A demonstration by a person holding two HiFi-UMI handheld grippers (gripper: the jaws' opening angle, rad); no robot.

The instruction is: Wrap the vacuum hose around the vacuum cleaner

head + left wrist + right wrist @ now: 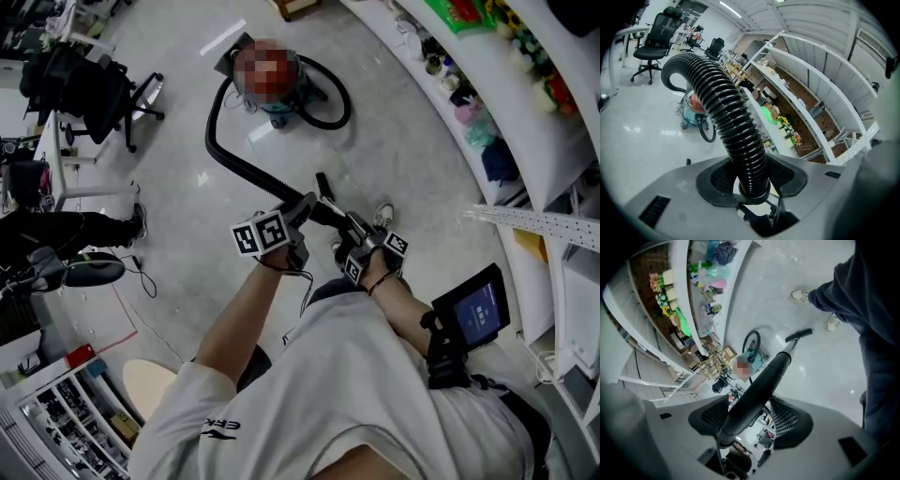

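The vacuum cleaner, a teal canister partly under a blur patch, stands on the floor far ahead. Its black ribbed hose loops left from it and runs back to my hands. My left gripper is shut on the ribbed hose, which passes between its jaws and arcs away toward the vacuum cleaner. My right gripper is shut on the hose's smooth rigid end tube, whose tip points out over the floor. In that view the vacuum cleaner lies beyond my right gripper.
White shelving with toys and bottles curves along the right. A black office chair and desks stand at the left. A second hose loop lies beside the canister. A perforated metal rail juts in at right. My shoes show on the floor.
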